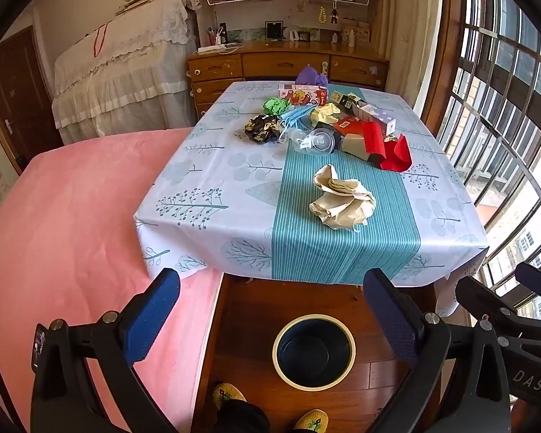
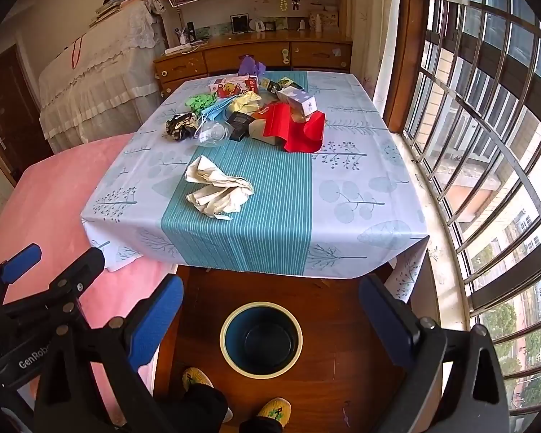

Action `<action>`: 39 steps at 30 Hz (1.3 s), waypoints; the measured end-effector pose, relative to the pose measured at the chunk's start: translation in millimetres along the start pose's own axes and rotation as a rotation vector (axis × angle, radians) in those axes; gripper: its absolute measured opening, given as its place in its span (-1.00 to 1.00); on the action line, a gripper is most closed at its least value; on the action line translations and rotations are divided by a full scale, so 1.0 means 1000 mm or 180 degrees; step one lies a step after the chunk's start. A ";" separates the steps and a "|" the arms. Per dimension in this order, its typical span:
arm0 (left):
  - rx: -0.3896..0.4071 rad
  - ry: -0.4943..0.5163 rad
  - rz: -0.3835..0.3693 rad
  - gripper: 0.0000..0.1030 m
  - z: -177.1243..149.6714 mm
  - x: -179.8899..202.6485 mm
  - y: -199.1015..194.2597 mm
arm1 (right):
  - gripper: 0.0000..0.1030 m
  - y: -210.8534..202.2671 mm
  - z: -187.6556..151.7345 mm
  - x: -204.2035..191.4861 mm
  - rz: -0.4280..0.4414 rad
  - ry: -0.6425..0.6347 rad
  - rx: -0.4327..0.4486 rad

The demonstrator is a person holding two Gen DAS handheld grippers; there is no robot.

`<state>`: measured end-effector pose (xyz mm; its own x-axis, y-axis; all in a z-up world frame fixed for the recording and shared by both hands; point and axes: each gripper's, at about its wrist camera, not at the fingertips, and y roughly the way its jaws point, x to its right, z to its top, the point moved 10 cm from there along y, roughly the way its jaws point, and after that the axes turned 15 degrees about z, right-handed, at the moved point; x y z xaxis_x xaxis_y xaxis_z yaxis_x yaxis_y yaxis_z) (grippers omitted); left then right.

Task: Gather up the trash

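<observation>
A crumpled beige paper bag (image 1: 342, 200) (image 2: 218, 189) lies near the front of the clothed table (image 1: 212, 216) (image 2: 360, 195). Farther back sits a pile of trash: red paper (image 1: 389, 148) (image 2: 299, 131), a clear plastic cup (image 1: 315, 140) (image 2: 212, 133), a blue mask (image 1: 294, 115), a dark crumpled wrapper (image 1: 261, 128) (image 2: 180, 126), a green wrapper (image 1: 276, 105) and small boxes. A dark blue bin with a cream rim (image 1: 313, 351) (image 2: 261, 339) stands empty on the floor below the table's front edge. My left gripper (image 1: 270, 285) and right gripper (image 2: 270, 288) both hang open above the bin, holding nothing.
A pink bed (image 1: 72, 234) borders the table on the left. A barred window (image 2: 487, 144) runs along the right. A wooden dresser (image 1: 285, 65) and bookshelves stand behind the table. The person's feet in yellow slippers (image 2: 274, 411) are beside the bin.
</observation>
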<state>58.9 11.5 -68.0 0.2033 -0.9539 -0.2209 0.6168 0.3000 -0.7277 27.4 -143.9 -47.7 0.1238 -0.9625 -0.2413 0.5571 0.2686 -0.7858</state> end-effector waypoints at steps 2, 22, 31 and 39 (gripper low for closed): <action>-0.0004 -0.0004 0.0008 0.94 0.000 -0.001 0.001 | 0.92 0.001 0.000 0.000 0.0004 -0.0025 -0.0012; 0.0020 -0.0054 0.0099 0.94 0.009 -0.003 0.002 | 0.92 0.006 0.006 -0.002 0.0039 -0.0060 -0.0010; 0.0023 -0.0047 0.0095 0.94 0.009 -0.002 0.002 | 0.92 0.008 0.009 -0.003 0.0050 -0.0067 -0.0005; 0.0026 -0.0055 0.0095 0.94 0.010 0.000 0.001 | 0.92 0.008 0.010 -0.003 0.0057 -0.0067 -0.0004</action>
<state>67.1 12.2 -61.8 0.2347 -0.9441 -0.2314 0.6165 0.3286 -0.7155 39.3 -139.1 -47.7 0.1511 -0.9581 -0.2433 0.5537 0.2859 -0.7821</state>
